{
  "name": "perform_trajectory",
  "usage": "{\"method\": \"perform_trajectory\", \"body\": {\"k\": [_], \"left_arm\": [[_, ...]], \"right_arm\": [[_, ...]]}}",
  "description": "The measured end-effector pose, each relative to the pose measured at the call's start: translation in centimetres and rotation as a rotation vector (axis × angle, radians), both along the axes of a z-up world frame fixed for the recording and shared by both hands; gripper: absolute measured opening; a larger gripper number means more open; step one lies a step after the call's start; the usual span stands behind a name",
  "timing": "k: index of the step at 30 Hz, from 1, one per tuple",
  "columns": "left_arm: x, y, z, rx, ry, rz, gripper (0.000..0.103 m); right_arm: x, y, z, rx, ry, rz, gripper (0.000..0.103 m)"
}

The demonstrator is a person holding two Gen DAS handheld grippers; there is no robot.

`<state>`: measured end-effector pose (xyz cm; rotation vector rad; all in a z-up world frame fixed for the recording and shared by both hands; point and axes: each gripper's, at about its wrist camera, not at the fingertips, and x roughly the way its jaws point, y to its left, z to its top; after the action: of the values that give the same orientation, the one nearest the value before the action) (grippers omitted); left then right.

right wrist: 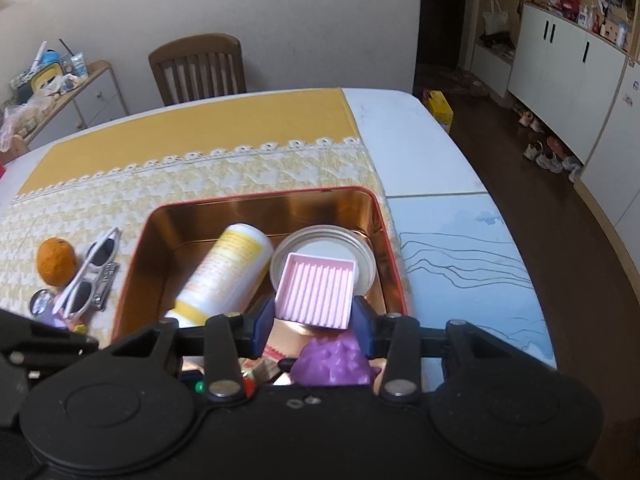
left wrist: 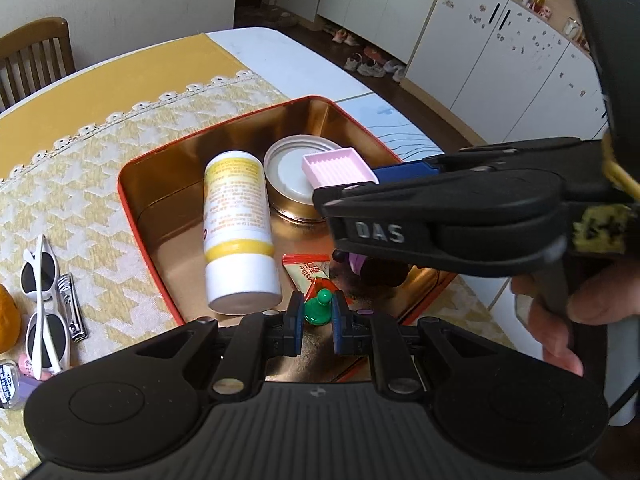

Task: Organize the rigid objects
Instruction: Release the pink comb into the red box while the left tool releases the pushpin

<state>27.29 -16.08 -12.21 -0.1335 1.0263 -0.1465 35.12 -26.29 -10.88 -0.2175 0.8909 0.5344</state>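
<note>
A red tin box (left wrist: pixel 132 168) (right wrist: pixel 264 197) with a gold inside sits on the tablecloth. In it lie a white and yellow bottle (left wrist: pixel 236 224) (right wrist: pixel 228 268), a round tin lid (left wrist: pixel 284 168) (right wrist: pixel 320 240), a red snack packet (left wrist: pixel 308 270) and a purple toy (right wrist: pixel 332 364). My left gripper (left wrist: pixel 315 322) is shut on a small green pawn (left wrist: pixel 318 306) over the box's near edge. My right gripper (right wrist: pixel 314 320) is shut on a pink ridged tray (right wrist: pixel 316 290) (left wrist: pixel 336 166) above the round lid.
White sunglasses (left wrist: pixel 40 300) (right wrist: pixel 90 270), nail clippers (left wrist: pixel 70 304), an orange (right wrist: pixel 56 266) and small jars (left wrist: pixel 10 380) lie left of the box. A wooden chair (right wrist: pixel 198 68) stands behind the table. White cabinets (left wrist: pixel 500 48) and shoes are at the right.
</note>
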Motion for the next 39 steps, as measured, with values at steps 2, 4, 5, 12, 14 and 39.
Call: {"method": "perform_trajectory", "body": {"k": [2,4,5,12,14,39], "left_arm": [[0.2,-0.1,-0.3,0.004,0.008,0.002,0.013],[0.5,-0.2,-0.6,0.006,0.017,0.007,0.013],[0.6,-0.2,-0.8,0.004,0.022,0.009,0.013],[1.6,-0.2,-1.9,-0.014,0.072,0.012,0.013],[1.9,-0.2,-2.0,-0.022,0.083,0.013,0.013],[0.7,0.1,-0.1,-0.051,0.022,0.025,0.018]], "right_arm": [[0.4,0.2,-0.5,-0.007,0.009,0.003,0.041],[0.8,0.3,-0.9,-0.021,0.017,0.006,0.041],[1.0,0.4,-1.1,-0.022,0.022,0.008,0.041],[1.3,0.7,-1.5,-0.036,0.029,0.02,0.041],[1.4,0.6,-1.4,-0.031,0.036,0.021,0.042],[0.4,-0.7,0.5,0.032,0.038,0.017,0.066]]}}
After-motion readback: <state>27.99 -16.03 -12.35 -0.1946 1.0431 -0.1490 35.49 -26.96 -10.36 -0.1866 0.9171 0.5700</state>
